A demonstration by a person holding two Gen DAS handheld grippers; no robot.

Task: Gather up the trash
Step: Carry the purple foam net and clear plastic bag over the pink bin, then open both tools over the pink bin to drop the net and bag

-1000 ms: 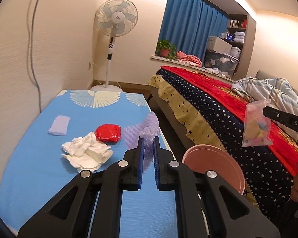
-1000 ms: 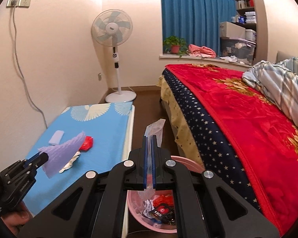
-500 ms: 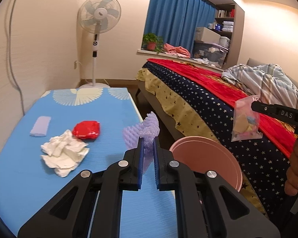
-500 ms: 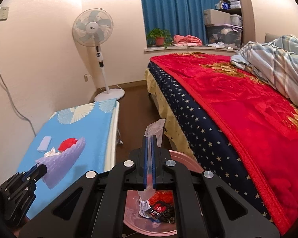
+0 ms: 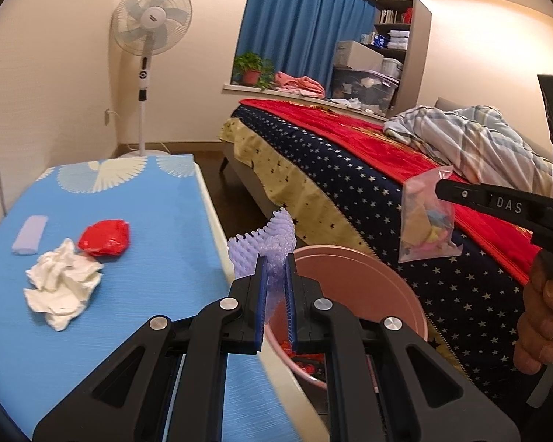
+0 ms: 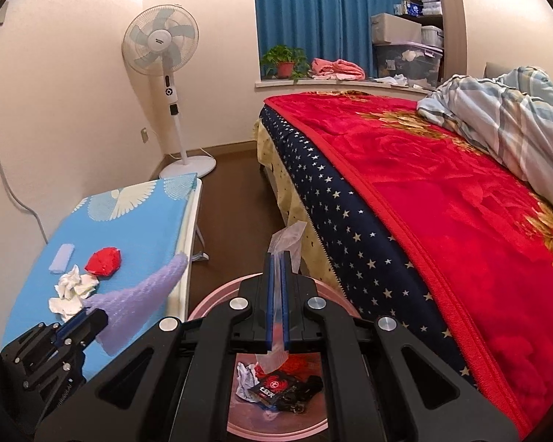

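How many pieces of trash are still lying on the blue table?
3: a crumpled white tissue, a red wrapper touching it on the far side, and a small pale purple piece farther left. Nothing seems hidden.

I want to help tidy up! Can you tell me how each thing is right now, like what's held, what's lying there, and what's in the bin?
left gripper: shut on the purple foam sheet.
right gripper: shut on the clear plastic bag, above the bin.
pink bin: open, trash inside.
white tissue: crumpled, lying on the blue table.
red wrapper: crumpled, beside the tissue.
pale purple piece: lying flat on the table.
fan: upright.
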